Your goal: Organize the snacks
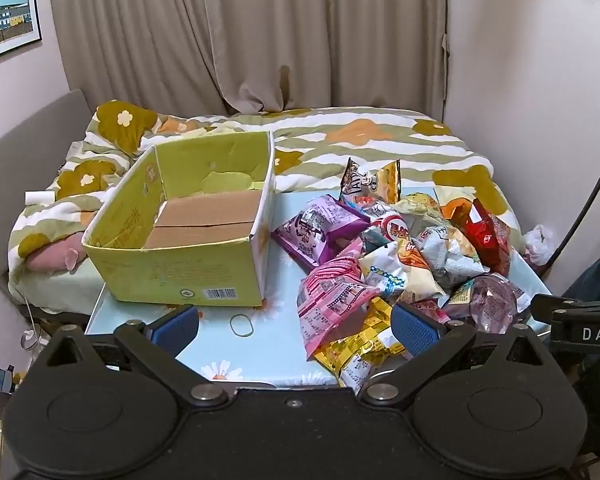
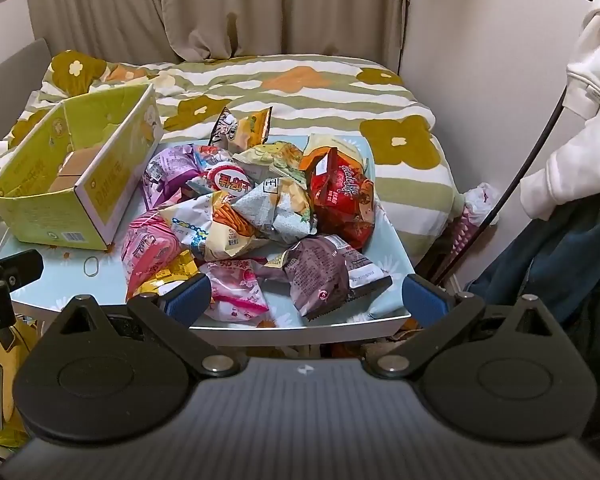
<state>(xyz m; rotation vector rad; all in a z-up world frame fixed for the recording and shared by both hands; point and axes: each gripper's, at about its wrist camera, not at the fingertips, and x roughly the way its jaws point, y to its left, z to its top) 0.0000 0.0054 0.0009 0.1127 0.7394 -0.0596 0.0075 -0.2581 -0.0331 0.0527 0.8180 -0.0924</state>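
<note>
**Snacks heaped beside an empty carton**

Snack packets (image 2: 256, 208) are seen piled in a loose heap on the right half of a pale blue, daisy-printed table (image 1: 220, 364), reaching from its far edge to its near edge. Crinkled foil and plastic bags in purple, pink, red, yellow, silver-white and maroon are shown overlapping one another; a red bag (image 2: 342, 196) is set toward the right edge, a maroon one (image 2: 328, 276) near the near right corner. A yellow-green cardboard box (image 1: 188, 240), open-topped and with nothing inside, is placed at the left edge. A rubber band (image 1: 241, 325) is left on the bare surface in front of it. The left gripper (image 1: 296, 326) and right gripper (image 2: 314, 300) are held above the near edge, fingers spread wide, nothing grasped.
</note>
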